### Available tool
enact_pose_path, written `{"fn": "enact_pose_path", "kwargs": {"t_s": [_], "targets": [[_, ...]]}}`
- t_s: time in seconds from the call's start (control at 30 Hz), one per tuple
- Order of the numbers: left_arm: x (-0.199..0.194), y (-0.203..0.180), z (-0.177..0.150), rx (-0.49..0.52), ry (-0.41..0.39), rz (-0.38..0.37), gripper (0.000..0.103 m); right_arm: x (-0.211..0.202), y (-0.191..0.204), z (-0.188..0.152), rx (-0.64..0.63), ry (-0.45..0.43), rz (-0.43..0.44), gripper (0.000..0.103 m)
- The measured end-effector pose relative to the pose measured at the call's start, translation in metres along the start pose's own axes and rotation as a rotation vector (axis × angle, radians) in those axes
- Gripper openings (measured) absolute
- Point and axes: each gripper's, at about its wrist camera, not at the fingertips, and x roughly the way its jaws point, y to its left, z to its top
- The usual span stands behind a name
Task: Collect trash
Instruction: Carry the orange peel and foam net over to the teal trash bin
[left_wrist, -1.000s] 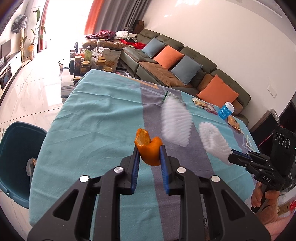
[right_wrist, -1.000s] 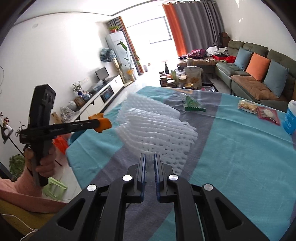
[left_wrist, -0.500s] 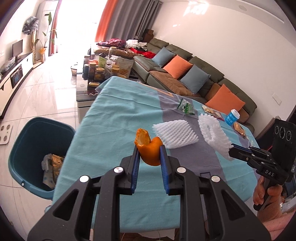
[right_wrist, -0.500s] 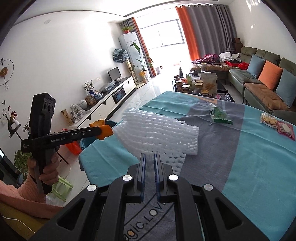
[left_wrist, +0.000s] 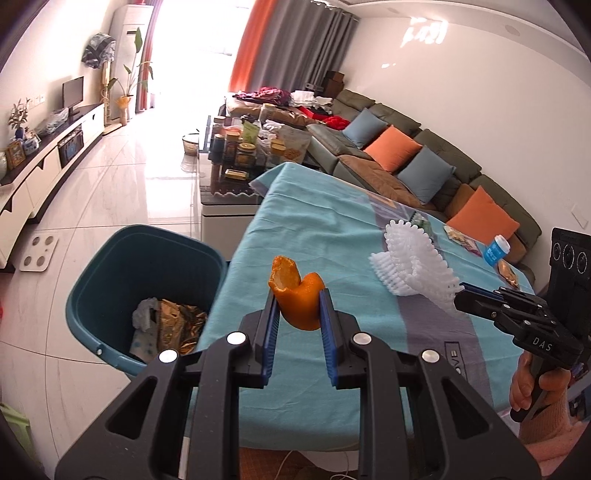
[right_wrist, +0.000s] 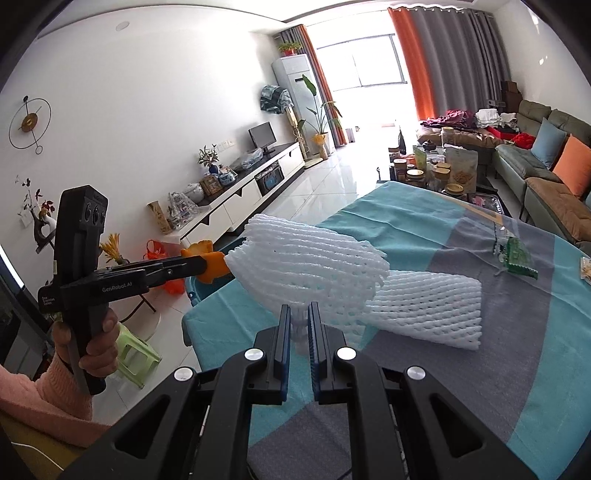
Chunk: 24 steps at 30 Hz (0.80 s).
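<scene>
While left tongs (left_wrist: 297, 314) pinch orange peel (left_wrist: 297, 297), right tongs (right_wrist: 298, 328) clamp foam net (right_wrist: 314, 273).

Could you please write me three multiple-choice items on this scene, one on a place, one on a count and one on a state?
1. Where does the teal plastic trash bin stand?
A. on the sofa
B. on the floor beside the table with the teal cloth
C. on the table

2. How many white foam fruit nets show in the right wrist view?
A. two
B. four
C. none

3. What does the left gripper hold?
A. nothing
B. a blue-capped bottle
C. a curled orange peel

Answers: 1 B, the bin sits on the tiles at the table's edge. 2 A, a lifted net in the right gripper and a flat net on the cloth. 3 C, the jaws are shut on the peel.
</scene>
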Motion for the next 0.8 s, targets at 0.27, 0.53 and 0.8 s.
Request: {"fn": "enact_pose_path", "kwargs": {"t_s": [0.27,0.53,0.8], "targets": [[-0.009,0.027,-0.001,-0.04,-0.012,0.046,0.022,0.024,0.019,0.011,-0.038,0.022,0.041,0.008],[-0.014,0.045,-0.002,-0.058,-0.026,0.108,0.022,0.052,0.041,0.024,-0.083,0.049,0.077,0.008],[-0.014,0.066,-0.001,-0.087,-0.03,0.154,0.022,0.078,0.063,0.035,-0.124,0.074,0.104,0.008]]}}
